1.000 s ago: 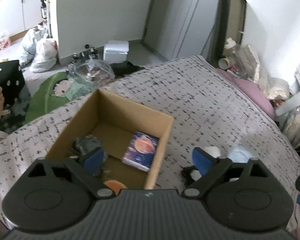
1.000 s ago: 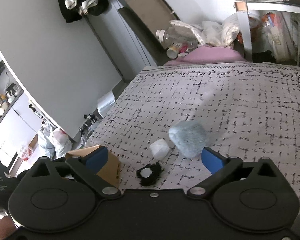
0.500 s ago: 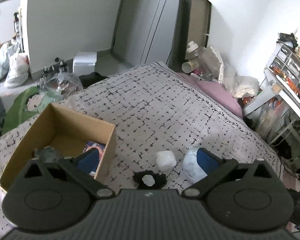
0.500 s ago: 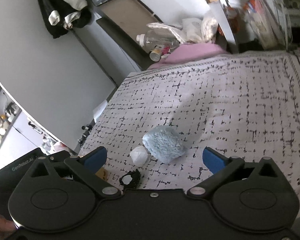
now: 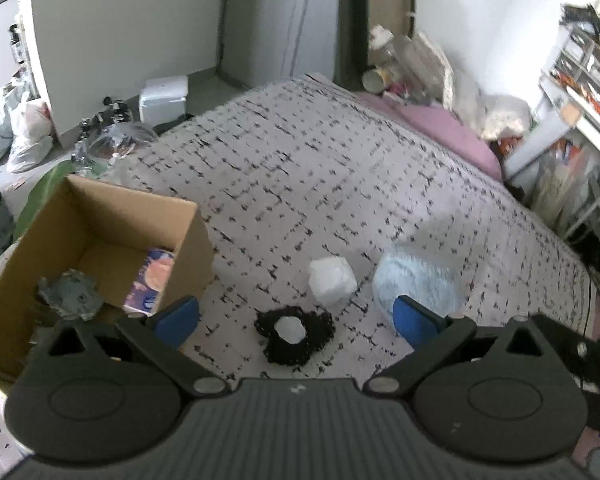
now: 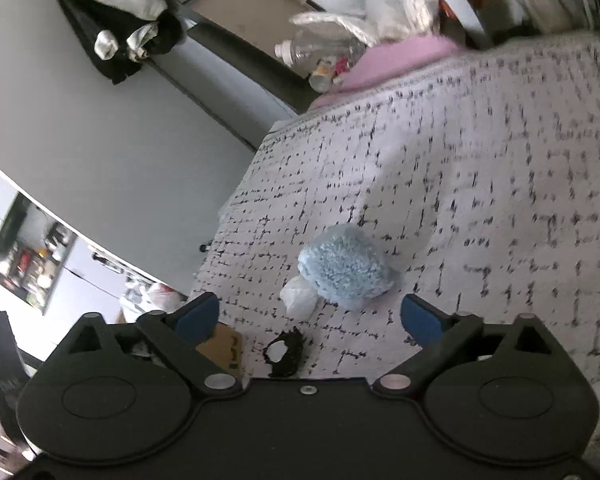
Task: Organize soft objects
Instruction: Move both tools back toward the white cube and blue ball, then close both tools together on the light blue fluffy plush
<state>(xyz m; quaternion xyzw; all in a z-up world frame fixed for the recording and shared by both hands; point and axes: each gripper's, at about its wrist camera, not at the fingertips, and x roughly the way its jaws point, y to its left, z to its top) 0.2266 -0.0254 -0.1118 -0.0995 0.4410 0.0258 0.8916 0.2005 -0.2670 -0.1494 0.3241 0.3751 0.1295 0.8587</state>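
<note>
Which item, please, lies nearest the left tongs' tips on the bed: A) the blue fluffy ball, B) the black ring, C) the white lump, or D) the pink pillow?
B: the black ring lies just ahead of the open left tongs, with the white lump and blue ball beyond it.

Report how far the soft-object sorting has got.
Done: the box already holds a grey crumpled item and a printed pack. In hand: nothing; the left gripper and right gripper are both open and empty. Left: the black scrunchie, white lump and blue plush lie on the bed.
</note>
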